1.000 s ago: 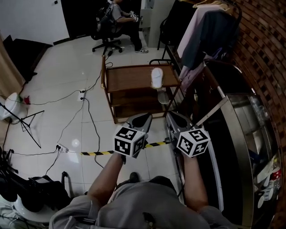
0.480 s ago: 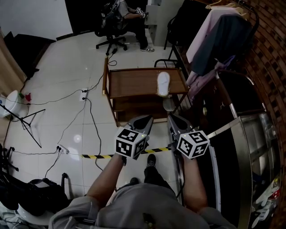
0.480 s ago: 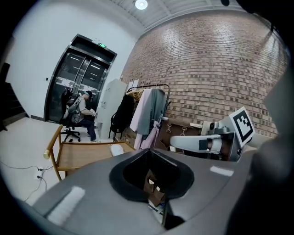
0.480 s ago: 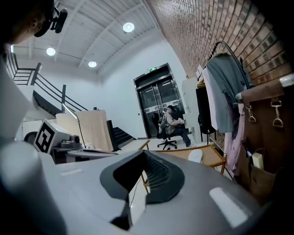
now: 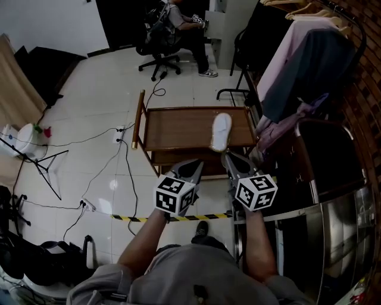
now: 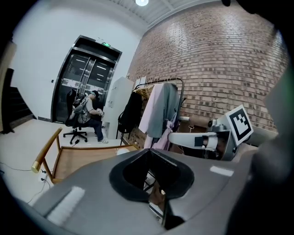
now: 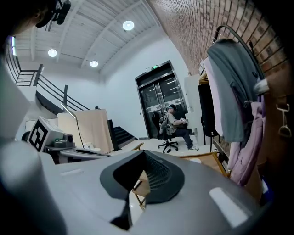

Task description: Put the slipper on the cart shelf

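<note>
Ahead of you stands the cart (image 5: pixel 178 128), the slipper (image 5: pixel 221 131) on its top shelf at the right end. Behind it a person (image 5: pixel 177 16) sits; clothes (image 5: pixel 309 65) hang to your right.

The cart's (image 5: pixel 178 128) lower shelves lie mostly hidden under its top shelf. The seated person (image 5: pixel 178 18) is cut off by the head view's top edge. In the left gripper view the slipper (image 6: pixel 122 150) is a pale sliver, too small to read

White tiled floor (image 5: pixel 89 89), brick wall (image 6: pixel 220 59)
</note>
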`<state>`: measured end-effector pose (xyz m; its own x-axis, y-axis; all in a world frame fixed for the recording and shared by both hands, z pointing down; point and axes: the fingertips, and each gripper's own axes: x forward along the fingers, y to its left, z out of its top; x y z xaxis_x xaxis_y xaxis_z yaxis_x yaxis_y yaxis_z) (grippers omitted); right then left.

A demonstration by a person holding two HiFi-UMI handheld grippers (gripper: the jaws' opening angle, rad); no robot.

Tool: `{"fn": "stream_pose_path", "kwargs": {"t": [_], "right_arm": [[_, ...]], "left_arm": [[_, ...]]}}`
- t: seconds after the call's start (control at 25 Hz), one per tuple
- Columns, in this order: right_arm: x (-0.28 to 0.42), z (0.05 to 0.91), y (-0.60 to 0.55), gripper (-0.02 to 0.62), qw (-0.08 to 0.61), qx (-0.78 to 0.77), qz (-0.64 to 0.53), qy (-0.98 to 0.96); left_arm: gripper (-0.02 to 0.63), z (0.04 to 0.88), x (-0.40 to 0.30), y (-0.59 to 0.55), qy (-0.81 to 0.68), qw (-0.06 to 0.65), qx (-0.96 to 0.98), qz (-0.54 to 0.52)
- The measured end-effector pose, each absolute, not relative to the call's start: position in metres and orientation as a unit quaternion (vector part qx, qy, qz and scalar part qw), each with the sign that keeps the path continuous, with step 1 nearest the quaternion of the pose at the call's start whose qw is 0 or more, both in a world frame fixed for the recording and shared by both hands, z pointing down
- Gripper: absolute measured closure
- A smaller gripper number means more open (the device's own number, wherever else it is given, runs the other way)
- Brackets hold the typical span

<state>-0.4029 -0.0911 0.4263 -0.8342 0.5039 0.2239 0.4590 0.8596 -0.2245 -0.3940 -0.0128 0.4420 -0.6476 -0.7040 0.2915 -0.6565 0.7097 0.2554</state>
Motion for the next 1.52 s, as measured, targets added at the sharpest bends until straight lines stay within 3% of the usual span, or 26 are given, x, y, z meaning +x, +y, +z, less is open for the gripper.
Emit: {"fn": "stream_pose_path", "kwargs": {"t": [0.64,0.76,1.0,1.2,1.52], "right_arm": [[-0.487,0.541,-0.135,0.595,0.244,-0.187,0.025,-0.951],[-0.497,0.576,-0.140,0.561,0.276,-0.168,0.039,-0.945],[-0.519,0.653,-0.147,0.407,0.345,-0.150,0.024,-0.926],[-0.542,0.692,-0.146,0.329,0.362,-0.146,0.051,-0.919],[-0.579,0.720,-0.165,0.301,0.365,-0.097,0.137,-0.916]], "left_arm": [[0.598,0.511,-0.478,-0.024,-0.902,0.236,0.358,-0.046],[0.598,0.533,-0.491,-0.027,-0.893,0.253,0.370,-0.044],[0.598,0.574,-0.510,-0.034,-0.880,0.281,0.380,-0.043],[0.598,0.604,-0.524,-0.034,-0.873,0.304,0.378,-0.045],[0.598,0.631,-0.528,-0.037,-0.859,0.332,0.386,-0.051]]}}
